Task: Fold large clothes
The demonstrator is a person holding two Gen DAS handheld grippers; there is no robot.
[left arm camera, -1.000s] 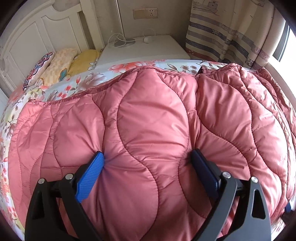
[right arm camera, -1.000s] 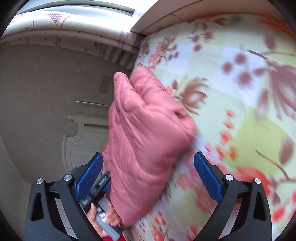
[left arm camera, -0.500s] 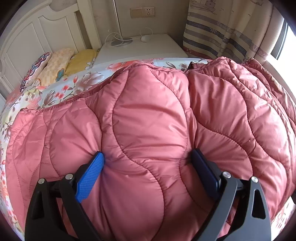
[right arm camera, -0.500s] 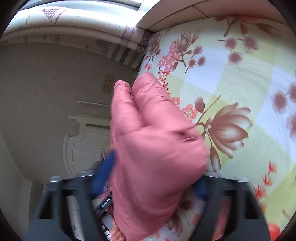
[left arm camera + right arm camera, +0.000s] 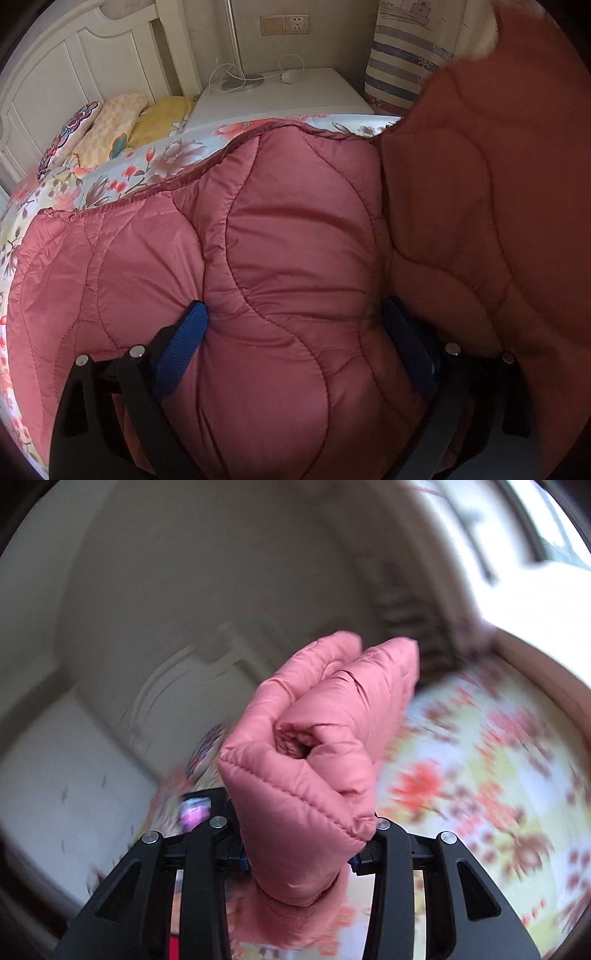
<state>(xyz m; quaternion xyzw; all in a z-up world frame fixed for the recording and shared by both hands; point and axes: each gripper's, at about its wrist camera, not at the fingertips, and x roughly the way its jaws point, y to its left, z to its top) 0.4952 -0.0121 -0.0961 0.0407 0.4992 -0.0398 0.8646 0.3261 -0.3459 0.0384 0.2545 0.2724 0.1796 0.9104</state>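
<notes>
Between the blue pads of the left gripper (image 5: 295, 343), a thick fold of the pink quilted coat (image 5: 288, 240) is bulging, the pads pressing into it on both sides. The right gripper (image 5: 301, 864), whose jaws have just been closing, is clamping a bunched corner of the same garment, which is standing up ahead of its fingers. Beyond, the coat is lying across the floral bed (image 5: 155, 166), long axis running left to right. No containers are showing.

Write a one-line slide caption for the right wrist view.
Right gripper, jaws just closed on a bunched fold of the pink quilted coat, above the floral bedsheet.
</notes>
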